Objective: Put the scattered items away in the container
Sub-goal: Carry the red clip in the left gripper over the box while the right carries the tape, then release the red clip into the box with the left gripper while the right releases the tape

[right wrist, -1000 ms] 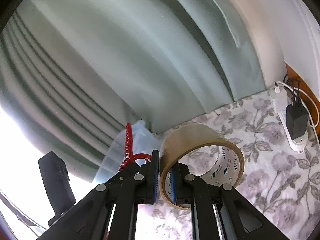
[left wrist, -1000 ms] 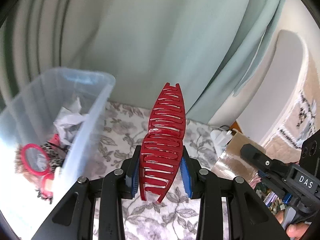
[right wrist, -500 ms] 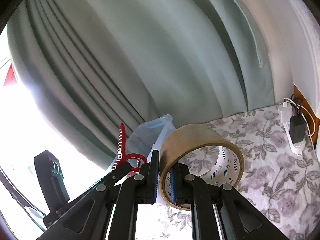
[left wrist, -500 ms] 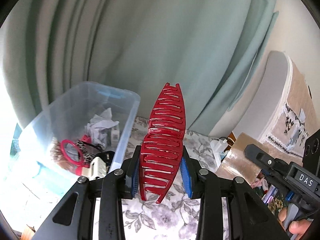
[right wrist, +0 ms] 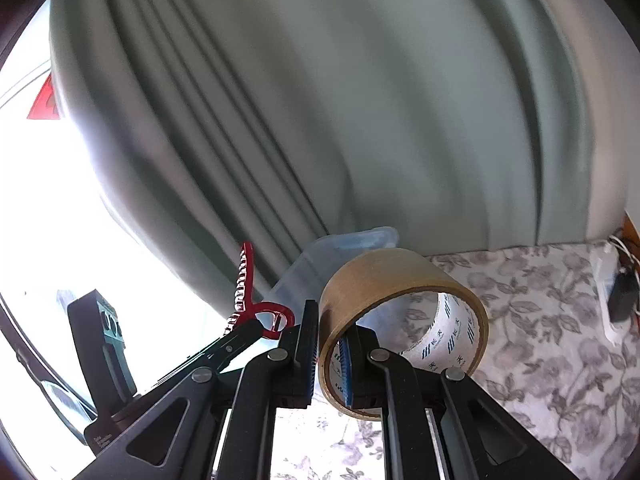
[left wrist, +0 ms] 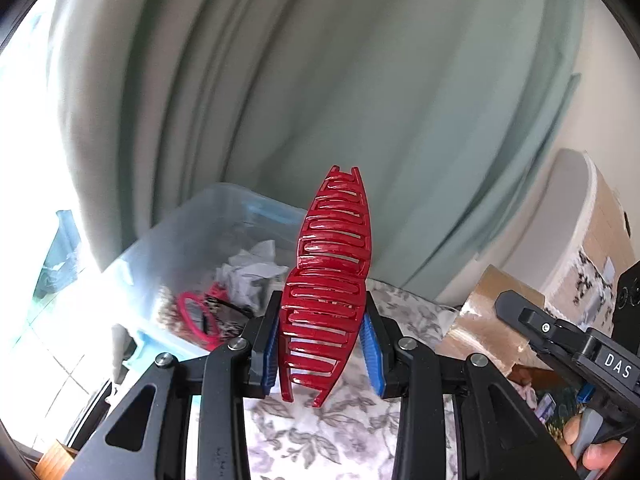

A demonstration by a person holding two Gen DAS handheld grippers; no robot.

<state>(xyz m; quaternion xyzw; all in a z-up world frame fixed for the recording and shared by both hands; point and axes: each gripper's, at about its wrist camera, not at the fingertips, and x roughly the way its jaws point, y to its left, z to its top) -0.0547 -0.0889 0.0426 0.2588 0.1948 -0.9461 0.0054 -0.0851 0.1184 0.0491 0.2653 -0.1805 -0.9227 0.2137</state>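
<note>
The left gripper (left wrist: 322,350) is clamped on a large red hair claw clip (left wrist: 328,280), its blue pads (left wrist: 270,350) pressing the lower part of the clip from both sides while the toothed upper part stands up well above the fingers. Just beyond and to the left of this gripper sits a clear plastic container (left wrist: 192,236) on a bench (left wrist: 348,424) covered with a grey floral cloth. Inside the container lie crumpled white paper (left wrist: 250,272), a pink ring-shaped item (left wrist: 196,316) and some dark patterned pieces too jumbled to tell apart. The clip is held in the air near the container's right wall, outside it. To the right, the right gripper (right wrist: 328,360) pinches the wall of a roll of brown packing tape (right wrist: 404,292), one finger inside the ring and one outside, so the roll stands on edge above the bench. The tape roll is held nearer than the container (right wrist: 340,252) and to its right. A pale green curtain (right wrist: 360,100) hangs behind everything. At the far right of the bench a white power strip (right wrist: 604,288) carries a black plug (right wrist: 622,298).
</note>
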